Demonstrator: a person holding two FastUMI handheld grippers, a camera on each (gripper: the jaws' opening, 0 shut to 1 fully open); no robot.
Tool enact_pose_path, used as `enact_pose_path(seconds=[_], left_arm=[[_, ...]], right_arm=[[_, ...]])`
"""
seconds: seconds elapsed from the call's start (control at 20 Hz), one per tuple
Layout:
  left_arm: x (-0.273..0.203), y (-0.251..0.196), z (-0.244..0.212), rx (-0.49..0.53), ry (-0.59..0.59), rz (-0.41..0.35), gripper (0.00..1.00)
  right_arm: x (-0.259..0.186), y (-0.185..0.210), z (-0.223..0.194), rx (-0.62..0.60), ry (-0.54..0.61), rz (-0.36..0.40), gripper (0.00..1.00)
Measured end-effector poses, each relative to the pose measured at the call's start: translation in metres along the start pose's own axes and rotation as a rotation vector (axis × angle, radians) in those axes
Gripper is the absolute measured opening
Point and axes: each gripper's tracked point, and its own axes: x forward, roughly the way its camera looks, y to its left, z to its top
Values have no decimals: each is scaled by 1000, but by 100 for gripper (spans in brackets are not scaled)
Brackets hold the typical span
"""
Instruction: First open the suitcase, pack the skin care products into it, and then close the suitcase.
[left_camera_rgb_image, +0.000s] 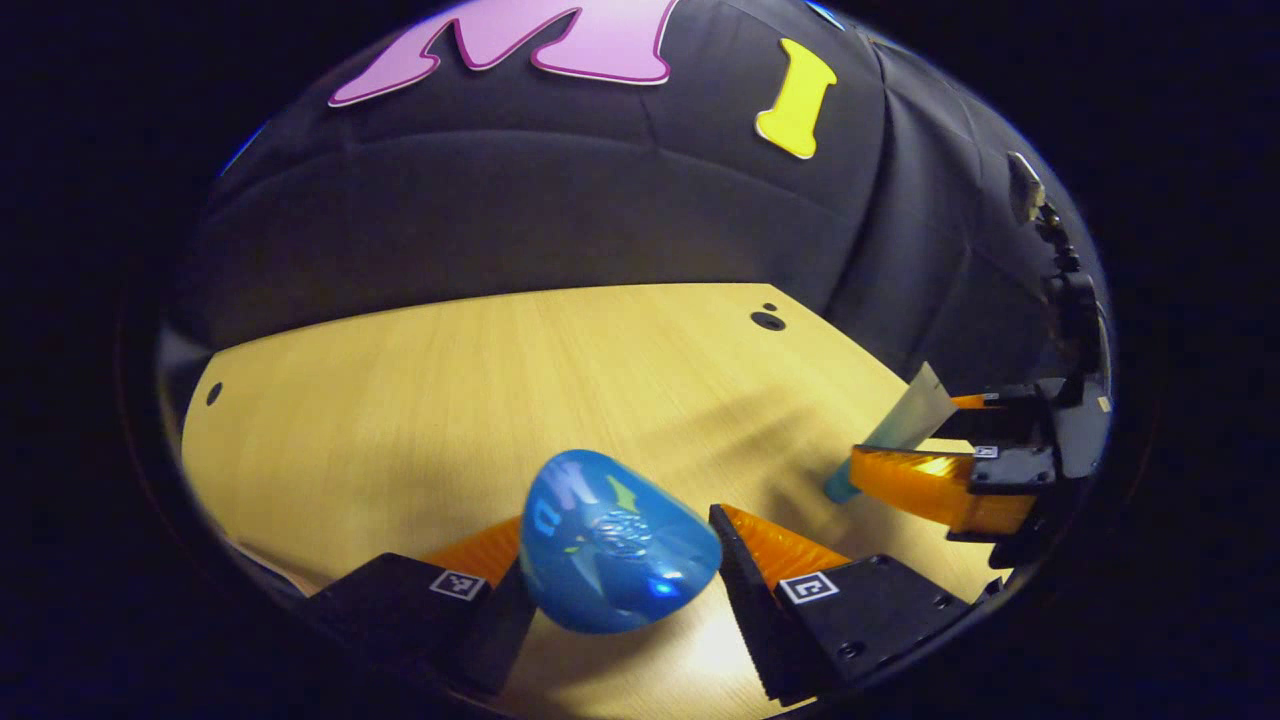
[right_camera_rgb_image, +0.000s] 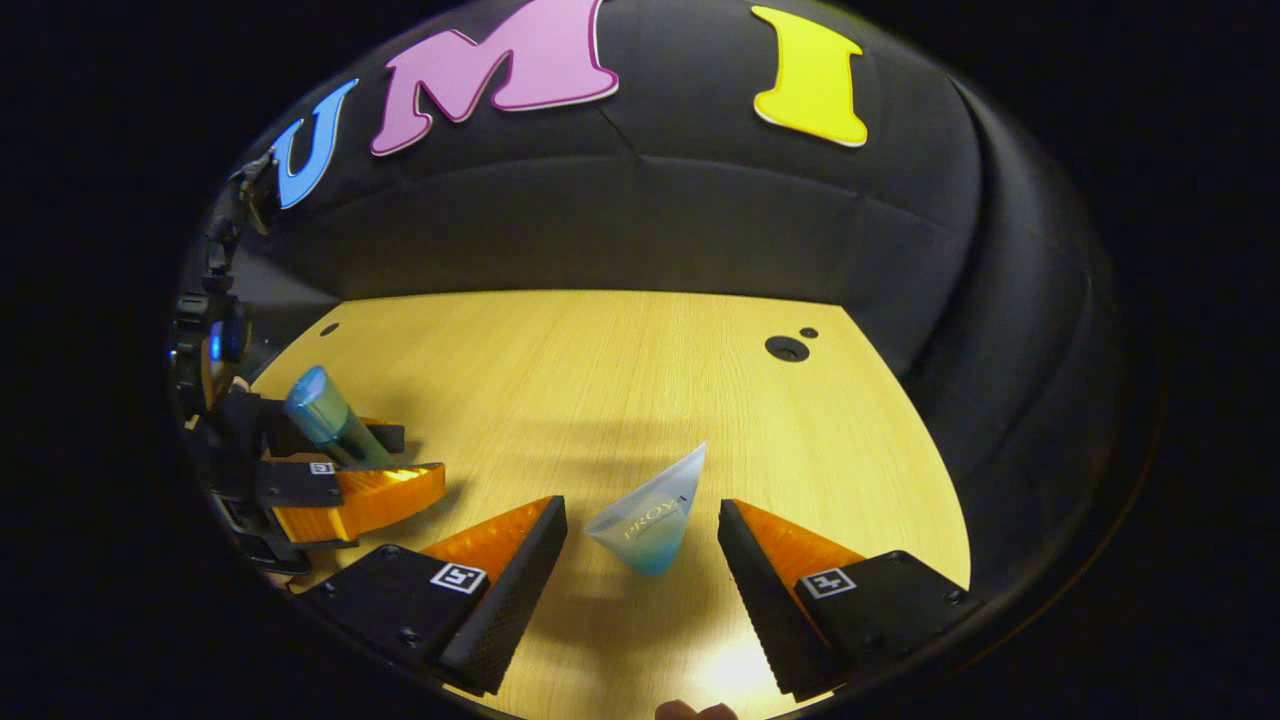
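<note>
Left gripper view: left claw (left_camera_rgb_image: 620, 580) over the wooden counter (left_camera_rgb_image: 450, 400), fingers (left_camera_rgb_image: 480, 610) spread around a blue bottle (left_camera_rgb_image: 615, 545). Left finger touching or nearly touching the bottle's side; right finger stands just apart from it with a visible gap. Cannot tell whether both press on it. Bottle end-on to the camera, glossy, between the fingers, above the counter surface.

Same view, far right: right claw (left_camera_rgb_image: 935, 450) with a pale tube (left_camera_rgb_image: 900, 425) between its fingers, tube tilted, flat crimped end up, blue cap end down toward the counter.

Right gripper view: right claw (right_camera_rgb_image: 640, 560) wide apart, the tube (right_camera_rgb_image: 650, 520) in the gap between the fingers (right_camera_rgb_image: 510, 590), touching neither as seen here; crimped end pointing away, blue end nearest the camera. Grip not confirmed from this angle.

Same view, far left: left claw (right_camera_rgb_image: 350, 460) with the bottle (right_camera_rgb_image: 325, 420) upright-tilted between its fingers, cap end up.

Counter bare wood with small dark holes (right_camera_rgb_image: 787, 348) near the back edge. Black cloth wall (right_camera_rgb_image: 650, 220) behind.
</note>
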Motion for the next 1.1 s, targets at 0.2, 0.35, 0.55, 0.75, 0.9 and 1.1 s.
enact_pose_path(seconds=[0.2, 0.35, 0.55, 0.75, 0.9, 1.1], left_arm=[[2, 6, -1, 27, 23, 15, 53], [-4, 9, -4, 30, 52, 42, 53], [-35, 7, 7, 15, 31, 37, 52], [-101, 13, 29, 19, 0, 19, 52], [-187, 48, 15, 48, 64, 44, 52], [-265, 105, -36, 36, 273, 93, 52]], right_arm=[[25, -3, -18, 10, 61, -16, 77], [29, -4, -16, 43, 58, -19, 41], [11, 8, -9, 22, 46, 23, 39], [-44, 56, 25, -3, -46, 121, 36], [-96, 108, 47, -29, -99, 214, 39], [-142, 176, 56, -24, -139, 328, 39]])
